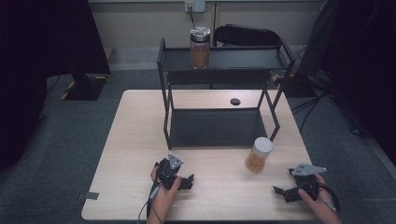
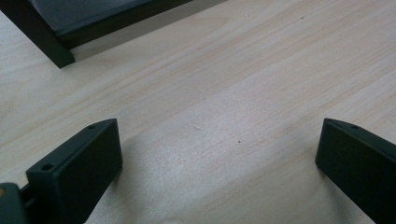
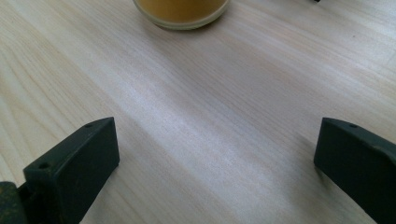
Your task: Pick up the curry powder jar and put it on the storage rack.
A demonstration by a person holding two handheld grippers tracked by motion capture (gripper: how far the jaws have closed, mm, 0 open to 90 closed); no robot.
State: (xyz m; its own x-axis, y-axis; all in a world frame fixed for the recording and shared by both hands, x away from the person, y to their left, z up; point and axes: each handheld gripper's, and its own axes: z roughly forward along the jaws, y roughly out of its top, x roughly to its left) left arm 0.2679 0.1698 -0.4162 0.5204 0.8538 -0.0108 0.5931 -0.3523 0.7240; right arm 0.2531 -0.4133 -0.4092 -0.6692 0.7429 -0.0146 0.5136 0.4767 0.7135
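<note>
The small glass jar with a white lid and orange-brown filling (image 1: pixel 258 155) stands upright on the pale wooden table (image 1: pixel 140 140), just off the front right foot of the black two-tier metal shelf rack (image 1: pixel 217 126). In front of the rack and right of the jar, the right gripper (image 3: pixel 217 158) rests near the jar with jaws spread wide and empty. The left gripper (image 2: pixel 219 163), before the rack's front left corner, also gapes wide and empty, well apart from the jar, while a taller metal-lidded glass jar (image 1: pixel 200 48) stands on the rack's top tier.

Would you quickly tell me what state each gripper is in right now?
Left gripper: open, holding nothing, low over the table.
Right gripper: open, holding nothing, with the white-lidded jar ahead of it.
</note>
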